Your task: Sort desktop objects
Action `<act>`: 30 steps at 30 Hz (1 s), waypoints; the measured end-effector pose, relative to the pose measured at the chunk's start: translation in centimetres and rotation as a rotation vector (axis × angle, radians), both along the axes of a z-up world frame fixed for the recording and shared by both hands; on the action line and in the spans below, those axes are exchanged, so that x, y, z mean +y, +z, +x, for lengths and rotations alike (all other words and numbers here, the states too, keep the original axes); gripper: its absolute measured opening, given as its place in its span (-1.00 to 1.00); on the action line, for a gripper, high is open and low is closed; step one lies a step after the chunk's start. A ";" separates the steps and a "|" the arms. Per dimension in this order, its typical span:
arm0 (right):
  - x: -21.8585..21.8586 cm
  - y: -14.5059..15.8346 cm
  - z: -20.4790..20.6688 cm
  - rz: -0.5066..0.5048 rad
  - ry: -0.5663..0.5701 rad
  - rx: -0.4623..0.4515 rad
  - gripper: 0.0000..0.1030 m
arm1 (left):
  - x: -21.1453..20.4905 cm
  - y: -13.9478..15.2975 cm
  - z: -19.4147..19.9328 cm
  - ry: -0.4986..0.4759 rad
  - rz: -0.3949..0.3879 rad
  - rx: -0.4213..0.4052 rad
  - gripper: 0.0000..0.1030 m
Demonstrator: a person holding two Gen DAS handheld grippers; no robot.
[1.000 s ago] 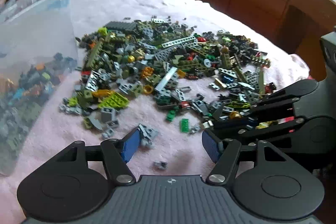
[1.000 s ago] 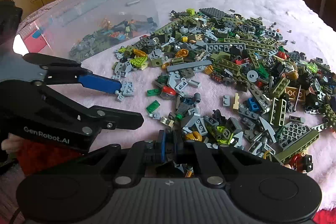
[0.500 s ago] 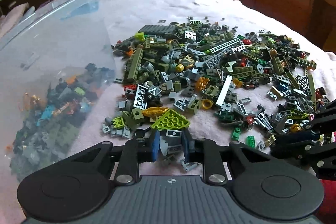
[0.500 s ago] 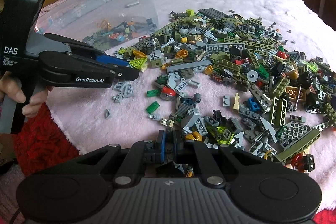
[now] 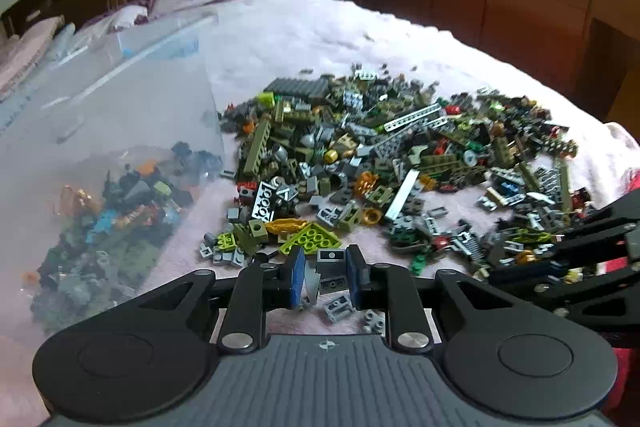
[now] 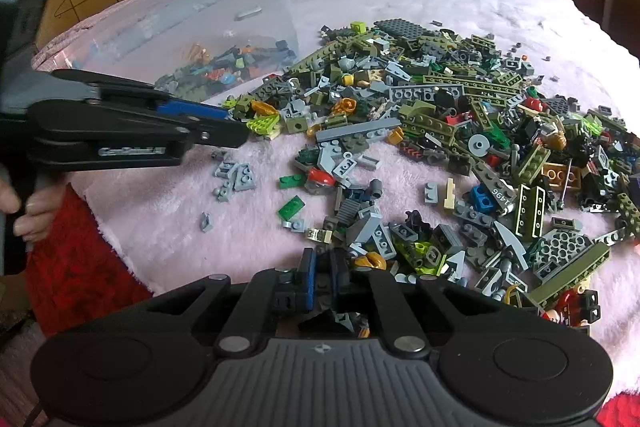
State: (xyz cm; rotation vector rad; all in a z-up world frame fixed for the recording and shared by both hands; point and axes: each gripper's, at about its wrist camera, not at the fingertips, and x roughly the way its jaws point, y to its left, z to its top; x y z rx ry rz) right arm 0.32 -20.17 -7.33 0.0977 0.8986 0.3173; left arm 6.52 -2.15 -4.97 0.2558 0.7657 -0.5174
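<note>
Bricks (image 5: 360, 163) are spread over the bed (image 5: 304, 31), with more inside the clear bin (image 5: 120, 131) at ten o'clock of the pile. A few grey pieces (image 5: 330, 269) are pinched between the nearly closed jaws of the left gripper (image 5: 323, 277), so transfer to the bin is judged next. The right gripper (image 6: 322, 277) is held low at the pile's edge, jaws almost together; what they hold cannot be told.

At the right of the right wrist view, a dark grey brick (image 6: 497, 195) in the pile carries the white number "1496". The white lettering on the left gripper (image 6: 224, 125), at the left of that view, is too blurred to read.
</note>
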 end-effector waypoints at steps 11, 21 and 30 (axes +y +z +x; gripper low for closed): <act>0.6 1.4 -0.7 0.039 0.014 -0.025 -0.86 | 1.5 1.9 -2.6 0.051 -0.047 -0.022 -0.54; 1.8 4.9 -0.7 0.072 0.056 -0.107 -0.87 | 2.7 4.5 -3.2 0.089 -0.068 -0.076 -0.54; 1.9 8.4 1.3 0.081 0.064 -0.167 -0.88 | 3.5 6.8 -3.2 0.125 -0.067 -0.128 -0.54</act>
